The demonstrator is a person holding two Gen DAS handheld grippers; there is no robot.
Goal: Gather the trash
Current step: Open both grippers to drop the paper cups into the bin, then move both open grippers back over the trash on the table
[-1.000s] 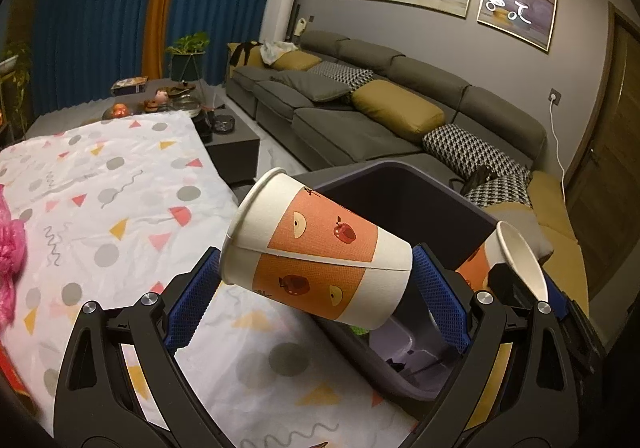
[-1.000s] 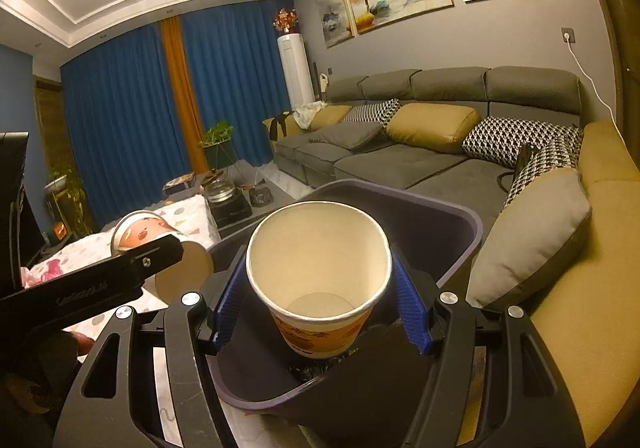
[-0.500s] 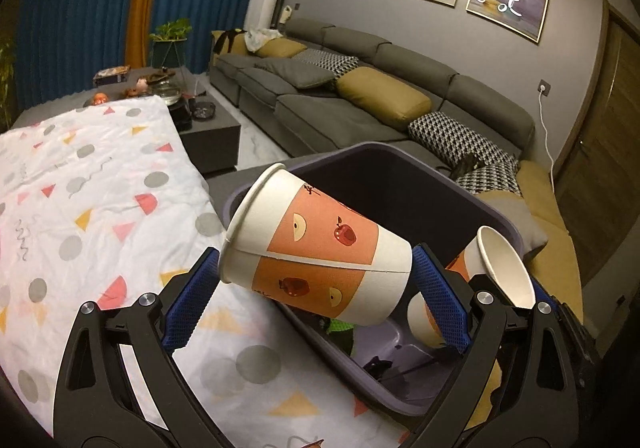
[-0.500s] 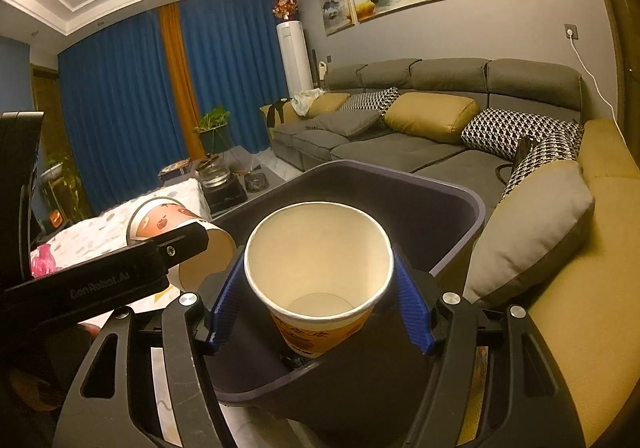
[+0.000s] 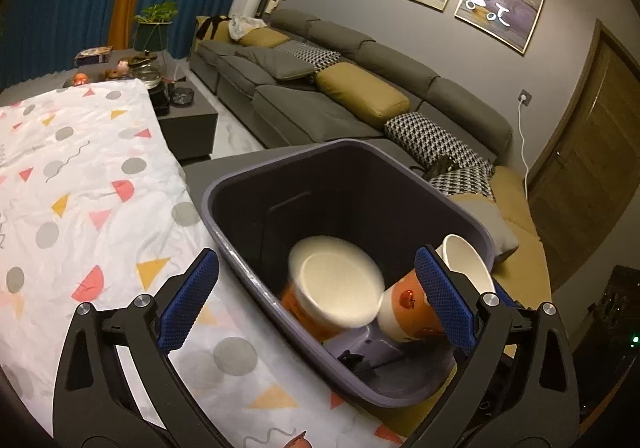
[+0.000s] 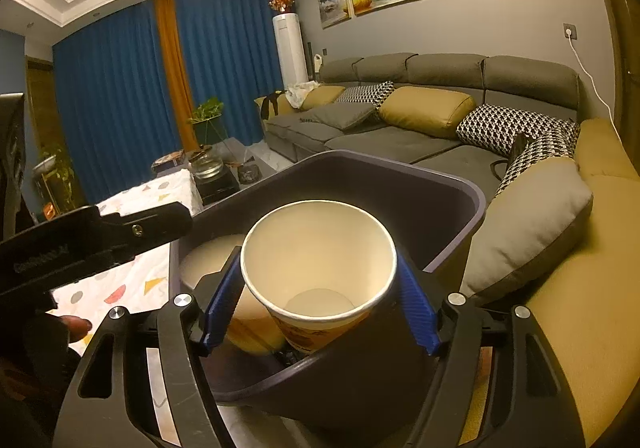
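Note:
A dark purple trash bin (image 5: pixel 280 164) stands beside the table; it also shows in the right wrist view (image 6: pixel 452 184). My left gripper (image 5: pixel 316 300) is open and empty above the bin's near rim. A blurred orange-and-white paper cup (image 5: pixel 332 300) is inside the bin, free of the fingers; it shows in the right wrist view (image 6: pixel 208 260) too. My right gripper (image 6: pixel 316 312) is shut on a second paper cup (image 6: pixel 320 264), held upright over the bin; this cup shows in the left wrist view (image 5: pixel 408 308).
A table with a white patterned cloth (image 5: pixel 80 188) lies left of the bin. A grey sofa (image 5: pixel 352 96) with yellow and checked cushions runs behind and to the right. A low dark table (image 5: pixel 188 116) with small items stands beyond the cloth.
My left gripper has opened and let go of its cup, which has dropped into the bin. The right gripper holds its cup as before, now a little nearer the bin.

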